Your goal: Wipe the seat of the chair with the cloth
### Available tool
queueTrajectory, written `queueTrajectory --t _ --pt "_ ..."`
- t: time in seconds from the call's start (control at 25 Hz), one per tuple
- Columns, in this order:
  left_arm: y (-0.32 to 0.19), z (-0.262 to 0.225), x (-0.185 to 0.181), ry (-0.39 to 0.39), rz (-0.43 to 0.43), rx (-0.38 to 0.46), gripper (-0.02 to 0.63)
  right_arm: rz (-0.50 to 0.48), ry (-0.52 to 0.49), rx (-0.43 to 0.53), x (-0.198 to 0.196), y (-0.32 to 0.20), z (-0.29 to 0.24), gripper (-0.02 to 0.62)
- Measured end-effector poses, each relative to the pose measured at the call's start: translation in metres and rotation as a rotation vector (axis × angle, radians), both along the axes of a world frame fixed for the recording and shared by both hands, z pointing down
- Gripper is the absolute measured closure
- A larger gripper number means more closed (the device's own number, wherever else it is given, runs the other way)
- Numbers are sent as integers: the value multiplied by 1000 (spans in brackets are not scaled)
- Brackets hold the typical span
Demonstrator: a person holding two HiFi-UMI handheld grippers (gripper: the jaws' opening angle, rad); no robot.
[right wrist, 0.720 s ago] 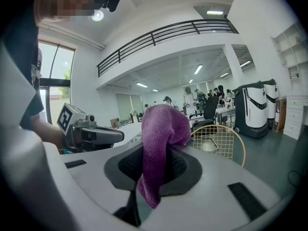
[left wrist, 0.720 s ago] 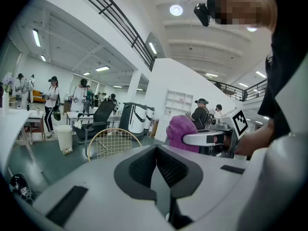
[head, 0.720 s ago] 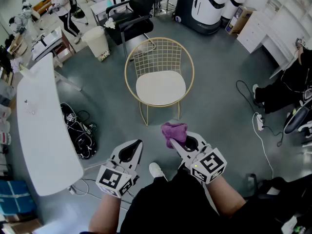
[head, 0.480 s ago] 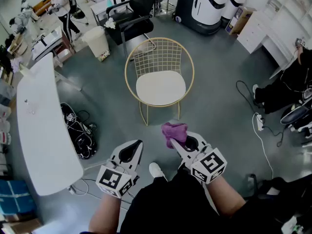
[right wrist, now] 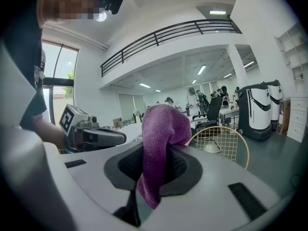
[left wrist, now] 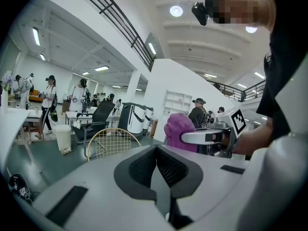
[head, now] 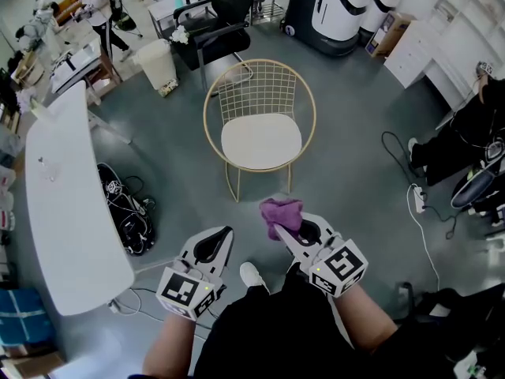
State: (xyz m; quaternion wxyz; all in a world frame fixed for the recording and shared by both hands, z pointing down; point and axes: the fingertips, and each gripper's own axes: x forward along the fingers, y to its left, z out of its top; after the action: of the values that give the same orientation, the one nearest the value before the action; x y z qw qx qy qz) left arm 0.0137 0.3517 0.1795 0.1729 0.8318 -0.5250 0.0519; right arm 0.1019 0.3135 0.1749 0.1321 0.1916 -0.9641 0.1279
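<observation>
- My right gripper (right wrist: pixel 153 174) is clamped on the purple cloth (right wrist: pixel 162 129). The fabric is pinched between the pads, with its bulk bunched above the jaws and a short tail hanging below them.
- My left gripper (left wrist: pixel 156 170) has its jaws closed against each other with nothing between them. It sits beside the right gripper, not touching it.
- I hold both grippers low, close to my body, above the grey floor (head: pixel 355 172).
- The chair (head: pixel 260 93), gold wire with a round back, stands straight ahead of the grippers. Its white seat (head: pixel 261 140) faces me.
- The cloth is short of the seat and not touching it; in the head view it lies near the chair's front legs.
- A long white tabletop (head: pixel 67 212) runs along my left, and a black office chair (head: pixel 225 6) stands behind the wire chair.
</observation>
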Motion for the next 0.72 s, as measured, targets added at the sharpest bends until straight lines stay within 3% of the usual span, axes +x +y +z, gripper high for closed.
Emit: queueTrajectory --t 0.44,0.72 --pt "-21 0 -7 -24 -28 -9 589 -32 -16 -2 -13 -31 -3 517" --pt "-62 12 -3 -43 -58 -39 589 -74 -37 -24 -19 -82 10 517"
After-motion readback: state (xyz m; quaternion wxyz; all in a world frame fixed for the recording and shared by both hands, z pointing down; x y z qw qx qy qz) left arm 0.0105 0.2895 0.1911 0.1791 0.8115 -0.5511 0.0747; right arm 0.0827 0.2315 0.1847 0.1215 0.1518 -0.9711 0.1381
